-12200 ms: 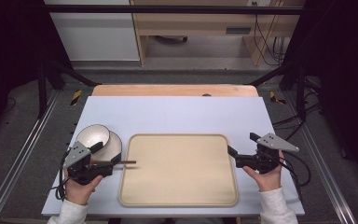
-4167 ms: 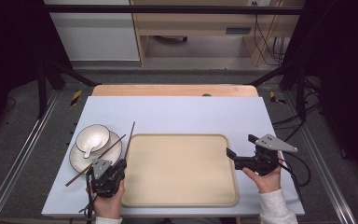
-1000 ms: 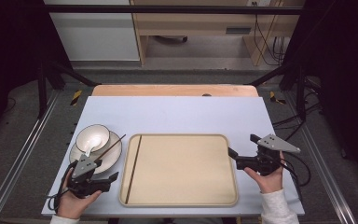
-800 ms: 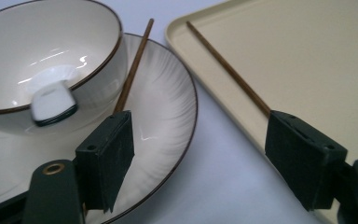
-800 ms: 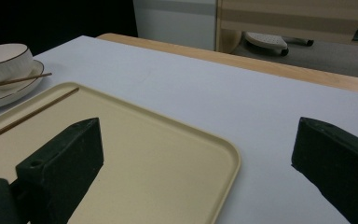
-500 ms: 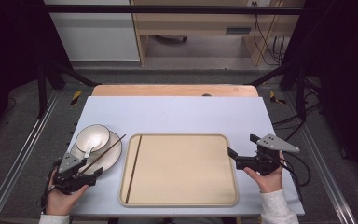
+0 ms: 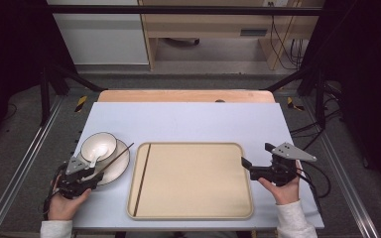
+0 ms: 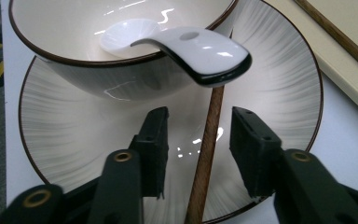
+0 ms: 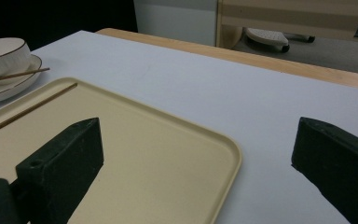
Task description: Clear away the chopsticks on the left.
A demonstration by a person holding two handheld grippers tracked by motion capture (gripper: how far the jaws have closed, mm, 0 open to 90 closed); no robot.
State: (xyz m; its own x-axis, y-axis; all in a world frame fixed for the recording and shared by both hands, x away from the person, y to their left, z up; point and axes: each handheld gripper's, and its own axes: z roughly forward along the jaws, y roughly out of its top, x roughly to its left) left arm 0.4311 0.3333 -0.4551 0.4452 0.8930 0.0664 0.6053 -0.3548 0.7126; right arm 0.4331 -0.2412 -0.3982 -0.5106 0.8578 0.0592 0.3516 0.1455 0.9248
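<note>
At the near left of the table we hold the left gripper (image 8: 198, 149) low over the striped grey ceramic plate (image 8: 279, 79), its jaws having just been closing around the thin brown wooden chopstick (image 8: 207, 154), which runs up between them; a gap still shows on either side of the stick, so the pads do not yet pinch it. The chopstick (image 7: 110, 159) lies slanted across the plate, its far tip pointing toward the beige rectangular tray (image 7: 193, 181), and it passes under the handle of the white ceramic spoon (image 8: 193, 46) that rests in the white brown-rimmed bowl (image 8: 98, 65) on the plate's far side. We judge the stick light, stiff and smooth, apt to roll or swivel on the glazed surface, so we would take it close to its near end, square across its width, and lift gently so as not to knock the spoon or the fragile bowl. At the near right, the right gripper (image 7: 255, 169) hovers by the tray's right edge with jaws spread and nothing between them. A second chopstick (image 7: 142, 179) lies along the tray's left side.
</note>
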